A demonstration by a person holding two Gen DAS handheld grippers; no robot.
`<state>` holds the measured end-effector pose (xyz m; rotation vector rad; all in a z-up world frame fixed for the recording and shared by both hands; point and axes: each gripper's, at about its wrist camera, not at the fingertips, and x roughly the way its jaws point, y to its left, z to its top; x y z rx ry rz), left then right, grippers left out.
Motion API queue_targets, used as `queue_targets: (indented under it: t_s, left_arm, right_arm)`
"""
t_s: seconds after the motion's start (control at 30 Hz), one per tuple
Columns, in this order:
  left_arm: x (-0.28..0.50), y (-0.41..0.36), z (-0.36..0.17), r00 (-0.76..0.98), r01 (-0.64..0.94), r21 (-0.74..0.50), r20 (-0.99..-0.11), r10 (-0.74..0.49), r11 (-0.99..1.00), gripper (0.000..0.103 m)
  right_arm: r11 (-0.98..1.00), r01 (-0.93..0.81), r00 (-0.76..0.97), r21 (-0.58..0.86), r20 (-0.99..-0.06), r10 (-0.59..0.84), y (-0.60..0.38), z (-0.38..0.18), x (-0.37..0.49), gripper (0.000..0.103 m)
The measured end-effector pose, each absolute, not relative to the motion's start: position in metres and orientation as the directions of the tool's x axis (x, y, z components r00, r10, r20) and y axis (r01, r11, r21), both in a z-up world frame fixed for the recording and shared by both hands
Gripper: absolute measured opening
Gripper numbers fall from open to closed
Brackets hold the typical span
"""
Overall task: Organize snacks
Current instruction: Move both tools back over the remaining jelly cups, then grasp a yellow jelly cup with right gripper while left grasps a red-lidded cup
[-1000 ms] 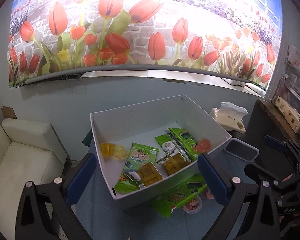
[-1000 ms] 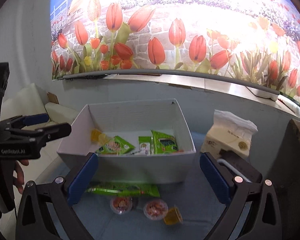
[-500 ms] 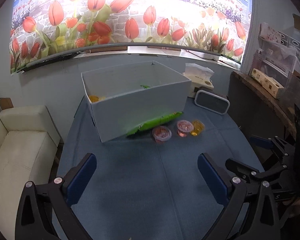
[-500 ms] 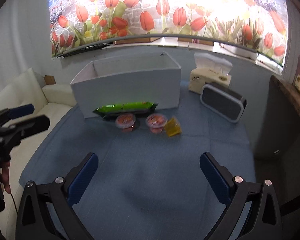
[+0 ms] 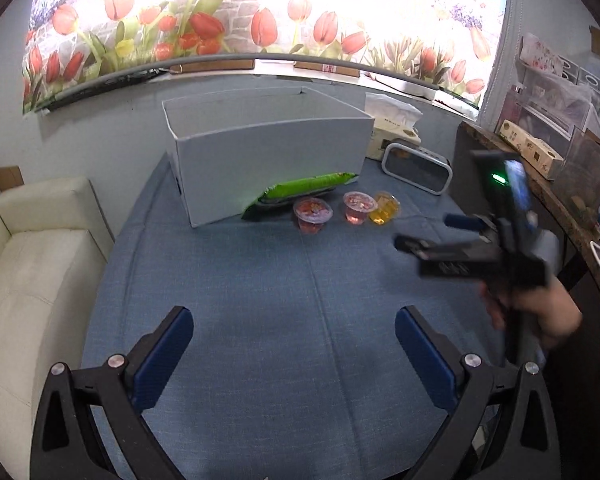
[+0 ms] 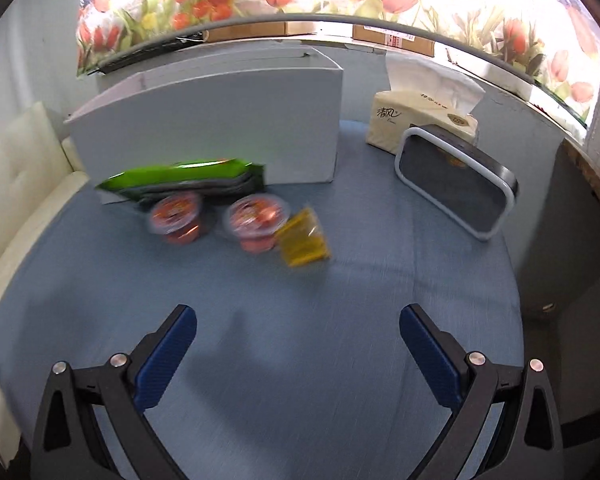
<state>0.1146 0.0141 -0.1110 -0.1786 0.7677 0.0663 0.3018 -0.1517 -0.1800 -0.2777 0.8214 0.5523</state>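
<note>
A white open box (image 5: 268, 156) (image 6: 212, 132) stands at the far side of the blue table (image 5: 280, 300). A green snack bag (image 5: 304, 190) (image 6: 180, 178) leans against its front wall. Two red jelly cups (image 5: 313, 214) (image 5: 358, 206) (image 6: 178, 218) (image 6: 258, 222) and a yellow jelly cup (image 5: 386, 208) (image 6: 302, 238) sit in front of it. My left gripper (image 5: 294, 344) is open and empty, well short of the snacks. My right gripper (image 6: 298, 340) is open and empty, nearer the cups; it also shows in the left wrist view (image 5: 432, 236), at right. The box's inside is hidden.
A tissue pack (image 6: 424, 120) and a dark speaker with a white rim (image 6: 456, 184) stand right of the box. A white sofa (image 5: 32, 264) lies left of the table. A dark wooden shelf (image 5: 540, 176) with small boxes is at right.
Both grippers have pulled back and down from above the box to low over the table. The right gripper has since moved forward toward the jelly cups. Both stay open.
</note>
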Motion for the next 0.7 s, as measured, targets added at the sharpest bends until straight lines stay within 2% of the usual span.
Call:
queue_targets:
  t_s: [0.07, 0.13, 0.2, 0.4, 0.57, 0.7]
  left_arm:
    - [0.115, 0.013, -0.113, 0.717, -0.123, -0.133, -0.698, -0.005, 0.983, 0.103]
    - [0.116, 0.010, -0.116, 0.713, -0.117, -0.120, -0.701, -0.001, 0.986, 0.103]
    - [0.119, 0.010, -0.119, 0.709, -0.117, -0.120, -0.706, -0.002, 0.986, 0.103]
    - [0.135, 0.006, -0.127, 0.701, -0.113, -0.123, -0.713, -0.008, 0.986, 0.103]
    - [0.153, 0.005, -0.134, 0.699, -0.116, -0.137, -0.715, -0.017, 0.984, 0.103]
    - [0.169, 0.005, -0.139, 0.699, -0.121, -0.140, -0.715, -0.016, 0.983, 0.103]
  right_arm:
    - [0.825, -0.564, 0.552, -0.026, -0.755, 0.353, -0.147, -0.183, 0.318, 0.102]
    - [0.826, -0.563, 0.557, -0.039, -0.756, 0.344, -0.141, -0.186, 0.332, 0.095]
    - [0.822, -0.566, 0.542, -0.058, -0.777, 0.319, -0.133, -0.191, 0.345, 0.076]
    - [0.802, -0.592, 0.526, -0.083, -0.794, 0.306, -0.120, -0.201, 0.363, 0.070]
    - [0.779, -0.625, 0.484, -0.048, -0.807, 0.339, -0.115, -0.204, 0.370, 0.039]
    - [0.775, -0.629, 0.494, -0.060, -0.801, 0.339, -0.118, -0.201, 0.364, 0.036]
